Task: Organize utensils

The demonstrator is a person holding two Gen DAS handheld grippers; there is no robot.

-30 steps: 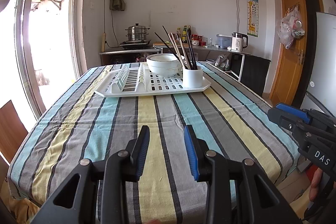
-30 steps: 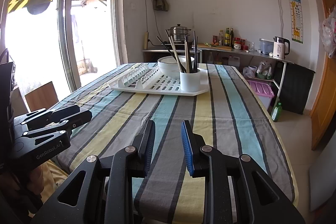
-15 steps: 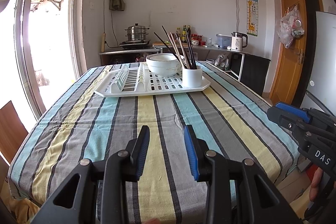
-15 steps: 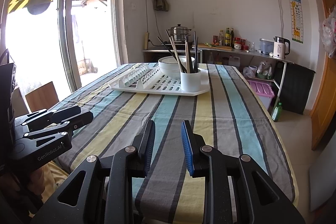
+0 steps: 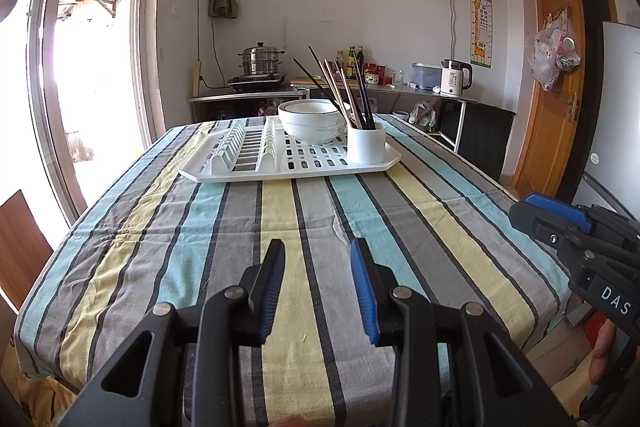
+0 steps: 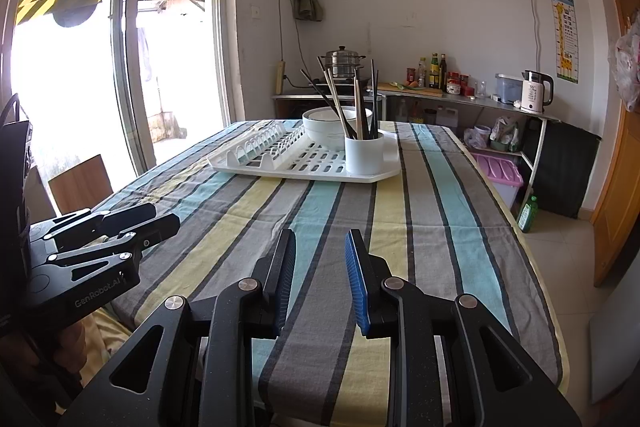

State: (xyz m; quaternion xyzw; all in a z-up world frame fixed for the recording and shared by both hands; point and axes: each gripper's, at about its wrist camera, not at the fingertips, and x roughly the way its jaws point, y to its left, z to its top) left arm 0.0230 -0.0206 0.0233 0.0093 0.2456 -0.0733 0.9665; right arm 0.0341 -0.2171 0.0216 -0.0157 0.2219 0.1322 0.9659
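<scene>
A white dish rack tray [image 5: 224, 174] [image 6: 256, 169] lies at the far end of the striped table. On it stand a white bowl [image 5: 310, 125] [image 6: 322, 127] and a white cup [image 5: 366, 145] [image 6: 363, 155] holding several dark and pale chopsticks [image 5: 340, 93] [image 6: 356, 103]. My left gripper [image 5: 318, 267] hovers open over the near part of the table, nothing between its blue pads. My right gripper [image 6: 320, 259] is open too and empty, far short of the tray. Each gripper shows at the edge of the other's view, the right gripper [image 5: 560, 223] and the left gripper [image 6: 132, 223].
The striped tablecloth [image 5: 280, 227] covers the table, bare between the grippers and the tray. A counter [image 5: 400, 89] with a steamer pot [image 5: 260, 59], bottles and a kettle [image 5: 454, 77] lines the back wall. A glass door is at left, a wooden door [image 5: 548, 87] at right.
</scene>
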